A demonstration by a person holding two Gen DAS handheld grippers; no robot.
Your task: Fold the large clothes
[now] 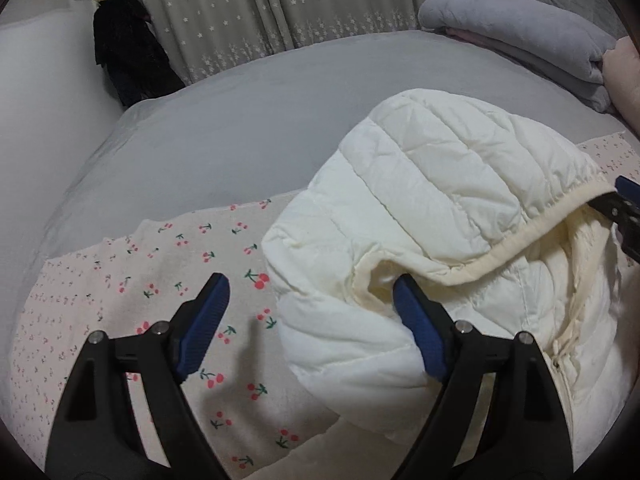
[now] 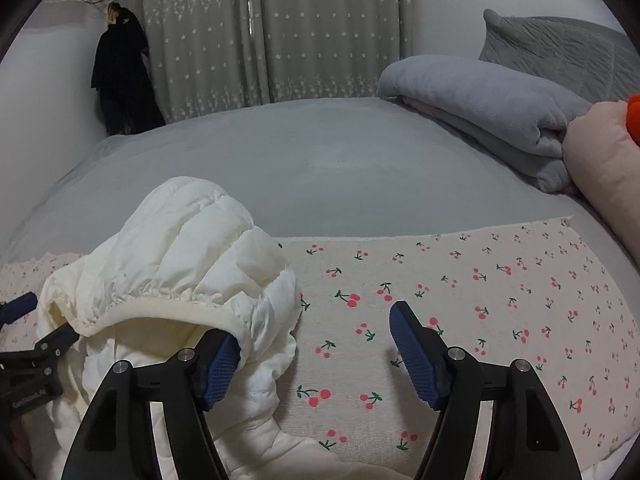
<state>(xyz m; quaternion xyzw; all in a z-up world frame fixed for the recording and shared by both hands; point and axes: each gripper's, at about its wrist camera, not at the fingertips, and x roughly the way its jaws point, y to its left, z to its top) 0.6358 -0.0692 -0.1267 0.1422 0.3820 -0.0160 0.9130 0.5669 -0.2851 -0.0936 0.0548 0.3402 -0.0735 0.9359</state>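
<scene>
the jacket (image 1: 420, 220) lies on the printed cloth (image 1: 168, 280), which covers the near part of the bed (image 1: 224, 128). the left gripper (image 1: 310, 320) stands at the jacket's left side, the right gripper (image 2: 312, 344) at its right. folded blankets (image 2: 480, 100) lie at the bed's far right. curtains (image 2: 280, 40) hang behind the bed, with a dark garment (image 2: 120, 72) hanging left of them.

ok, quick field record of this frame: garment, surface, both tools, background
garment: white puffer jacket, hood up, bunched, unfolded
surface: cherry-print cloth over grey bed sheet
left tool: open, right finger against the jacket's hood opening
right tool: open, left finger at hood rim
background: folded grey blanket, star-print curtain
</scene>
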